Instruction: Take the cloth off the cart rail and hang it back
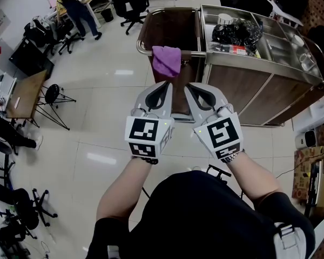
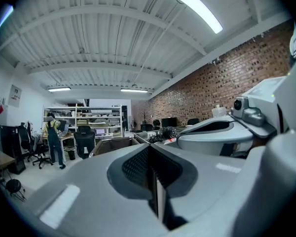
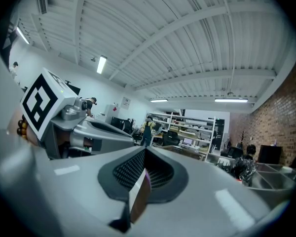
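Closed and empty, left gripper (image 1: 165, 86) and right gripper (image 1: 189, 87) hover side by side before a purple cloth (image 1: 167, 60) draped over the cart rail (image 1: 194, 53).

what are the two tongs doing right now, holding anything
left tongs: closed, holding nothing
right tongs: closed, holding nothing
purple cloth: hanging on the cart rail, untouched

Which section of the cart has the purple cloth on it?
The brown bin, leftmost in the head view: the purple cloth drapes over its near rail. The steel trays to its right carry none.
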